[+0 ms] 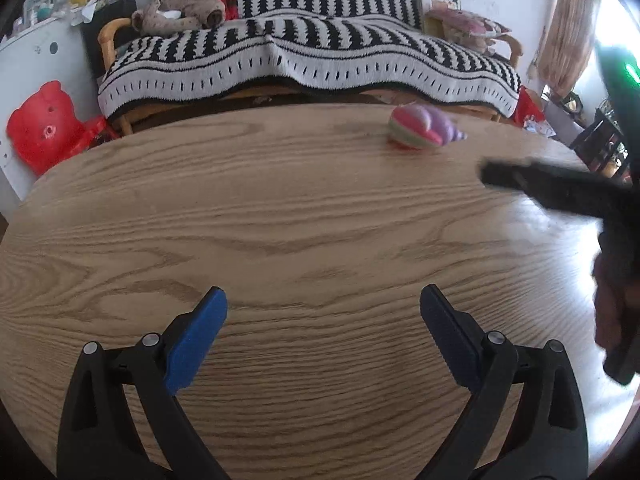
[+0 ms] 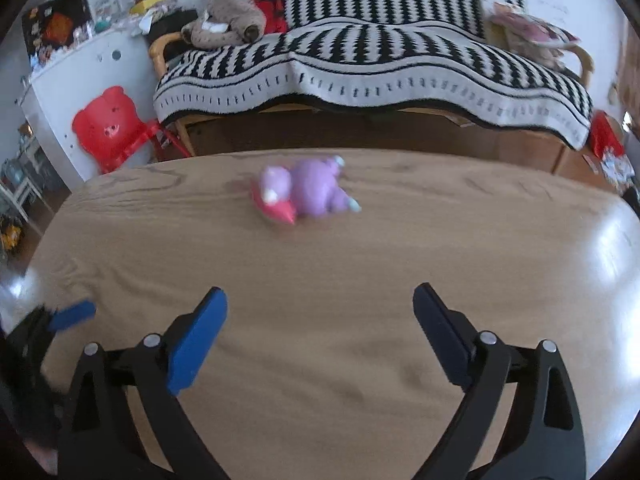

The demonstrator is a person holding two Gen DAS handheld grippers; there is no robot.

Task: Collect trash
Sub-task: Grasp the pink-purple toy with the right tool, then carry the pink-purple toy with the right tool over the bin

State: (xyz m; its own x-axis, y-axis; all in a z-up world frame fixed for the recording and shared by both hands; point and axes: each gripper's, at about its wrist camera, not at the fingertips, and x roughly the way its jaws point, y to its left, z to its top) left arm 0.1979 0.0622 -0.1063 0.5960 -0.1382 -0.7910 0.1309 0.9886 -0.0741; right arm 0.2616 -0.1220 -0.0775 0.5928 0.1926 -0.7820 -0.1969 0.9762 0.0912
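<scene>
Both the left gripper [image 1: 323, 300] and right gripper [image 2: 320, 298] gape empty over the table [image 1: 280, 208]; a blurred, seemingly plush toy [image 2: 306, 192] lies ahead.

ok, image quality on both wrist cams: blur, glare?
Left wrist: table grain sharp, toy slightly soft, right tongs smeared, window blown out. Right wrist: table and toy motion-blurred, glare patch on the right; own tongs crisp.
</scene>
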